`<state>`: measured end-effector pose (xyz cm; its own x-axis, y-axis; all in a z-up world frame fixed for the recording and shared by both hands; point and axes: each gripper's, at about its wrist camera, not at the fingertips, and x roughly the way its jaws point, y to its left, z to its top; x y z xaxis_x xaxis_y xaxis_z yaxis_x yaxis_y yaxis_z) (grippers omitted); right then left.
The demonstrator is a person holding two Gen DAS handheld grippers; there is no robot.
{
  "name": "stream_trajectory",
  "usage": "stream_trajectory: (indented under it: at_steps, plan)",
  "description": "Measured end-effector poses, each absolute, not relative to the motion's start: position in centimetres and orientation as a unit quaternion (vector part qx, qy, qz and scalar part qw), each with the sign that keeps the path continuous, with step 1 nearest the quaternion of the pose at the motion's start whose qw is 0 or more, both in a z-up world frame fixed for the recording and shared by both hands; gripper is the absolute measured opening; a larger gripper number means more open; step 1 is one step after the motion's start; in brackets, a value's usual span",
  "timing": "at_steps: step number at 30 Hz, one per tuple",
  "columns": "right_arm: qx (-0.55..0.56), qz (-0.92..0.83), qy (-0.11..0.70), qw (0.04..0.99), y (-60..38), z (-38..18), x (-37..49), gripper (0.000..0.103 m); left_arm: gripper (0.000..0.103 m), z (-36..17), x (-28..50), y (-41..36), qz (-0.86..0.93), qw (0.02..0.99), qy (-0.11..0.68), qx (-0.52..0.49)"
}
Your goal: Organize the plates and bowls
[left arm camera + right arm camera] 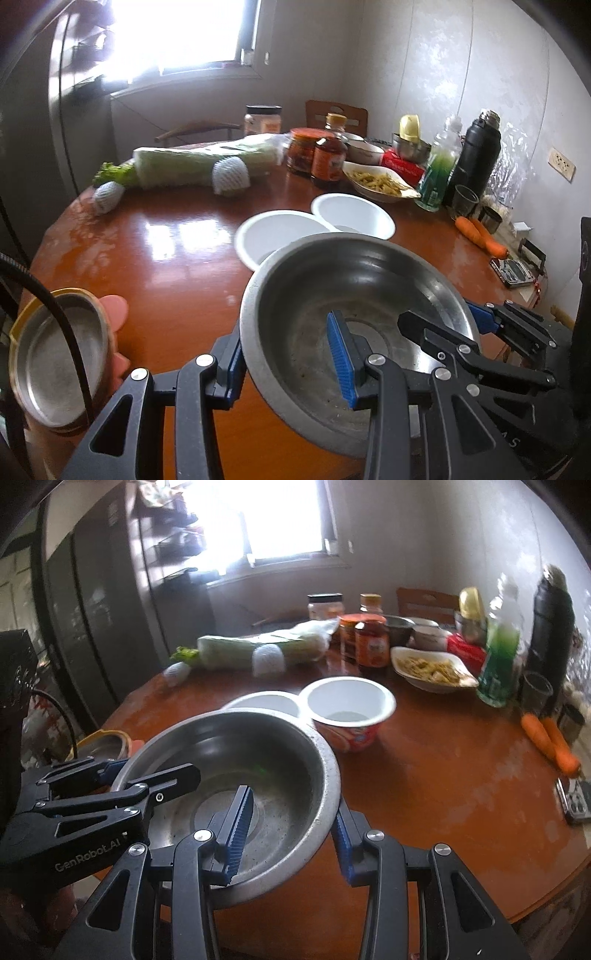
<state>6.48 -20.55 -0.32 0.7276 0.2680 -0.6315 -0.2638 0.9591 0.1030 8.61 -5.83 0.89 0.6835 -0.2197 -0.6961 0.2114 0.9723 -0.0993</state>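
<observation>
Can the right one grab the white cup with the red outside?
Probably not yet. The right hand-held gripper straddles the rim of the big steel bowl, one finger inside, one outside. The white paper cup with the red outside stands just beyond, on the brown table, with nothing between.

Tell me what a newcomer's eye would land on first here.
The big steel bowl up front, with both grippers' blue-padded fingers straddling its rim from opposite sides. Just behind it sit two white bowls on the glossy red-brown table, and a long cabbage lies at the far edge.
</observation>
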Motion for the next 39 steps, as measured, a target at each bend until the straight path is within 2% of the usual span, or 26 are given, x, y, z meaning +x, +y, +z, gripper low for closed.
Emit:
stream_trajectory:
  at_steps: [15,39]
  plan:
    - [-0.024,0.173,0.352,0.920,-17.0,-0.7,5.4,0.043,0.040,-0.6,6.6,-3.1,-0.089,0.913,0.397,0.001]
    - [-0.023,0.166,0.378,0.910,-17.2,-4.5,6.5,0.043,0.040,-4.7,8.2,-4.3,-0.073,0.902,0.426,0.012]
